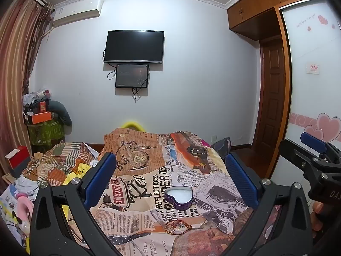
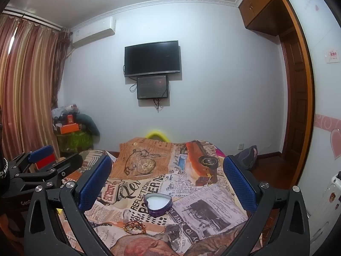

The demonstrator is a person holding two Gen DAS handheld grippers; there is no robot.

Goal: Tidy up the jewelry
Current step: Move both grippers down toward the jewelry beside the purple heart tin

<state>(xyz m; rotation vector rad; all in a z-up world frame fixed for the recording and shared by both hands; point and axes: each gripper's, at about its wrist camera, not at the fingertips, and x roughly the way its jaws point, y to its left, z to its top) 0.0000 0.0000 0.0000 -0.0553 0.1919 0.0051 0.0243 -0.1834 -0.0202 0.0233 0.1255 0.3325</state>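
Open heart tin (image 1: 179, 197) shows white lining, bracelets (image 1: 178, 226) lie outside

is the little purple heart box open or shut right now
Open: the heart box has no lid on, and its white lining shows from above in both wrist views.

It was a bedroom in a home. A bed (image 1: 149, 192) under a newspaper-print cover filled the foreground, with rumpled clothes (image 1: 59, 166) heaped at its left. A dark television (image 1: 134, 45) hung on the pale wall above a smaller screen (image 1: 132, 75), and an air conditioner (image 1: 76, 10) sat near striped curtains (image 1: 17, 64). A wooden wardrobe (image 1: 255, 4) with heart stickers on its sliding door (image 1: 315, 64) stood at the right, beside a panelled wooden door (image 1: 270, 98).
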